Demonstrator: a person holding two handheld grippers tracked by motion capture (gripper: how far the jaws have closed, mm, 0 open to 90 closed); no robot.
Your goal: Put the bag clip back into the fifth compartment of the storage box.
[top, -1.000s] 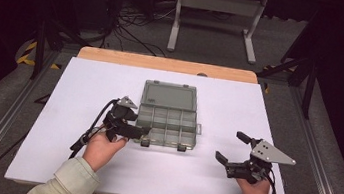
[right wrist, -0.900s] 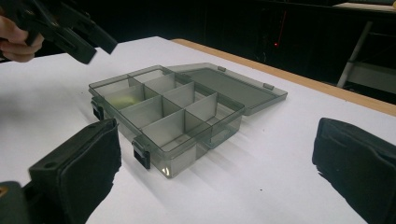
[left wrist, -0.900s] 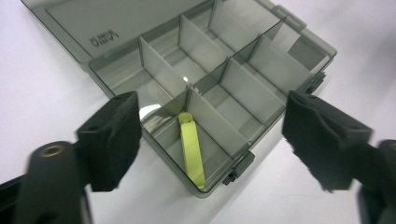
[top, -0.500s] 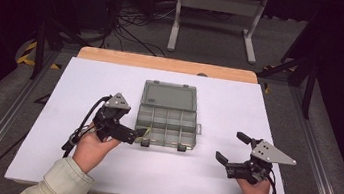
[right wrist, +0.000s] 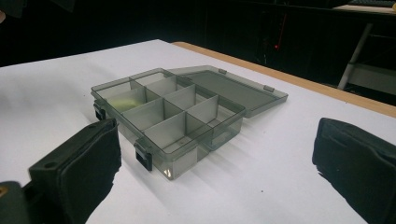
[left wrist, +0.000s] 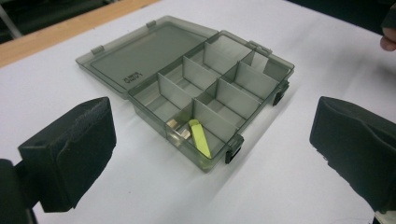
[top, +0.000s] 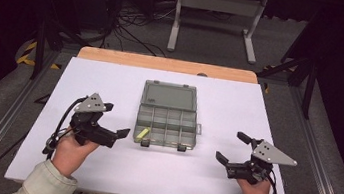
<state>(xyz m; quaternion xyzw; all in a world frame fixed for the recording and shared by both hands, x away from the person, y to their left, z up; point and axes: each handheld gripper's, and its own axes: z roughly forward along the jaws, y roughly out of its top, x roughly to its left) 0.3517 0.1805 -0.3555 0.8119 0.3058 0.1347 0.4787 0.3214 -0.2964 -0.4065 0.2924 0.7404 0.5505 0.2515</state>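
Bare white table (top: 110, 89) flanks the open organizer box (top: 166, 121), whose flat-lying lid (top: 169, 95) leaves its compartments reachable from above.

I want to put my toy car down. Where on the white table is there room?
The white table is bare left of the grey box and right of it, up to the edges. The strip in front of the box, between the left gripper and right gripper, is tighter.

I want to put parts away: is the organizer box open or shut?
Open. The organizer box has its lid laid flat on the table behind it, dividers exposed, and a yellow-green piece in one corner compartment.
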